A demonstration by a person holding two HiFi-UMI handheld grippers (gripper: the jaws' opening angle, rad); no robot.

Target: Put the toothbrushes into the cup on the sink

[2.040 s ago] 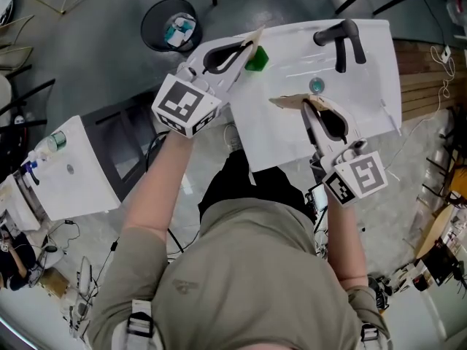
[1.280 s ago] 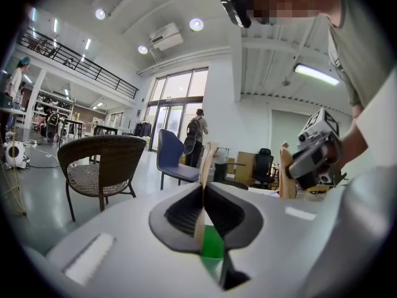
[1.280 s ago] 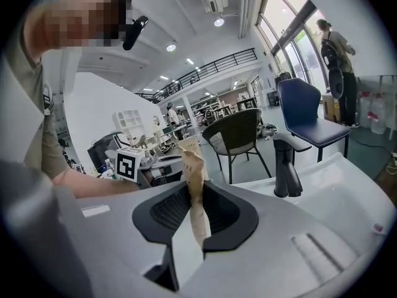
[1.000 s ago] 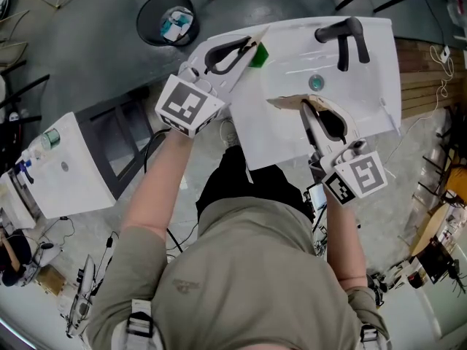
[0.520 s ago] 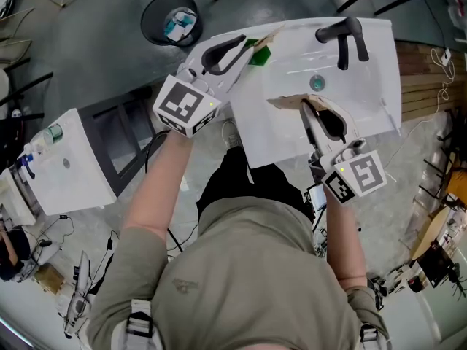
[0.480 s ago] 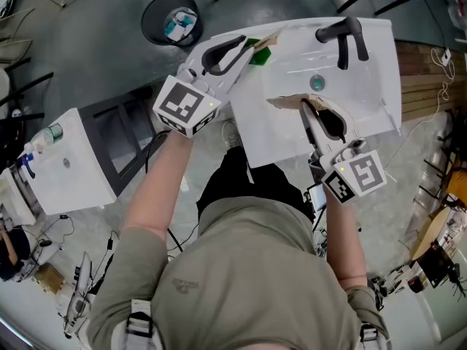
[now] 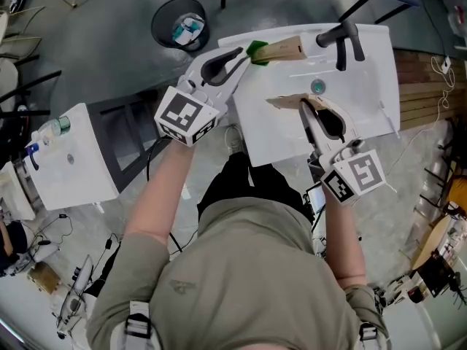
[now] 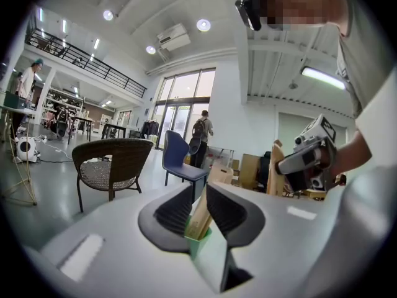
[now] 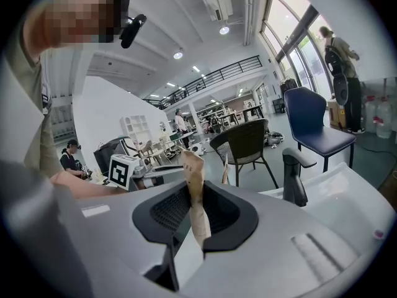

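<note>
Right claw (image 9: 193, 211): the paper wrapper (image 9: 191, 172) between the jaws conceals its contents. Left claw (image 8: 200, 211): the second wrapper (image 8: 217, 177) has its base hidden inside the green container (image 8: 201, 243).

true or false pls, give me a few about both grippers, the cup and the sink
1. The left gripper is shut on the green cup. True.
2. The right gripper is empty. False: it is shut on a paper-wrapped toothbrush above the sink.
3. The faucet is black. True.
4. The green cup is empty. False: a second wrapped toothbrush sticks out of it.
5. The waste bin stands in the sink basin. False: it stands on the floor beyond the sink.
</note>
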